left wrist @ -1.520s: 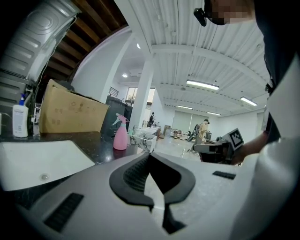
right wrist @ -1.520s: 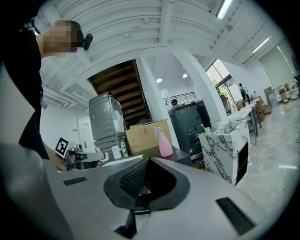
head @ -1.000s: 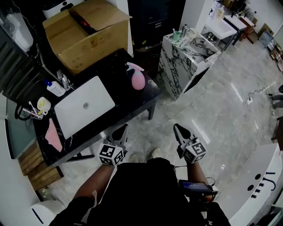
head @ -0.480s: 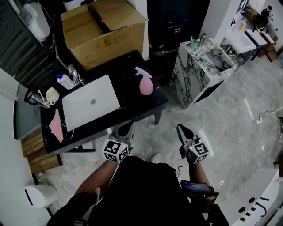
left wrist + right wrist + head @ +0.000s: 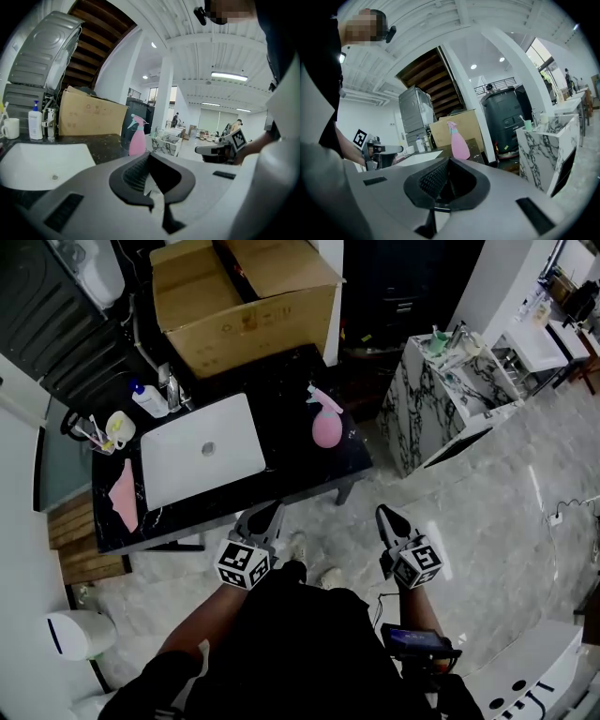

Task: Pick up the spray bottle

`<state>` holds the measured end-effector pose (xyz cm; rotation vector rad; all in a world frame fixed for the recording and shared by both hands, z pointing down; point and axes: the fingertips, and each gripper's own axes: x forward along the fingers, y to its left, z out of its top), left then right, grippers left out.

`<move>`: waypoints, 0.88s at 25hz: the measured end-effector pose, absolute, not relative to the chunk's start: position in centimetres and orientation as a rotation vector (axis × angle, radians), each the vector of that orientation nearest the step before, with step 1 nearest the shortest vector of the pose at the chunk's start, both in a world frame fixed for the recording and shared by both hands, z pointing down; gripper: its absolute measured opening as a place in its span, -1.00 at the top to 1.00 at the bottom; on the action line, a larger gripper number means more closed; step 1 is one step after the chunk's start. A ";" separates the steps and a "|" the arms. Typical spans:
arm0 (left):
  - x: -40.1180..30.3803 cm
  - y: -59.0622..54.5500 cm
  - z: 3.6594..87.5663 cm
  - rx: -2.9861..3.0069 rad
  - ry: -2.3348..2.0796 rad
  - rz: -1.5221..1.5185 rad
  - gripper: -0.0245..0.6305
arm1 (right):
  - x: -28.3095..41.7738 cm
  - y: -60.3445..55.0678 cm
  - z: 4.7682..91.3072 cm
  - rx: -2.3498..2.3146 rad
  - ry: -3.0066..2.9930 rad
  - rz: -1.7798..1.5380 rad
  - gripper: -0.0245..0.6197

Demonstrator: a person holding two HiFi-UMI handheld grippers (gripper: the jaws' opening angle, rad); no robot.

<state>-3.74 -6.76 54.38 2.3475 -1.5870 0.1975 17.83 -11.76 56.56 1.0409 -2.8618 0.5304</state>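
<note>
The pink spray bottle (image 5: 325, 423) stands upright near the right end of the black table (image 5: 281, 395). It shows ahead in the left gripper view (image 5: 137, 140) and the right gripper view (image 5: 459, 140). My left gripper (image 5: 266, 515) is at the table's near edge, shut with nothing in it (image 5: 150, 157). My right gripper (image 5: 383, 516) hangs over the floor to the right of the table, also shut and holding nothing (image 5: 449, 161). Both are well short of the bottle.
On the table lie a closed white laptop (image 5: 202, 451), a pink cloth (image 5: 123, 495), a white mug (image 5: 119, 427) and a white pump bottle (image 5: 148, 399). A cardboard box (image 5: 248, 296) stands behind. A marble-patterned counter (image 5: 441, 399) is at the right.
The table and bottle have come closer and lower in the head view. Both grippers have moved forward toward the table, still shut.
</note>
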 end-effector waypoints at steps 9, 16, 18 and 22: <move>-6.9 -11.8 54.1 2.396 -1.527 0.135 0.90 | 13.8 -15.7 55.3 1.068 -2.826 0.461 0.84; -9.3 -14.8 53.6 2.455 -1.449 0.101 0.90 | 10.9 -18.9 53.9 1.144 -2.815 0.406 0.84; -10.1 -15.1 53.7 2.462 -1.439 0.099 0.90 | 10.2 -19.4 53.6 1.159 -2.812 0.397 0.84; -11.8 -15.3 54.2 2.436 -1.446 0.085 0.90 | 8.8 -20.2 53.3 1.157 -2.823 0.396 0.84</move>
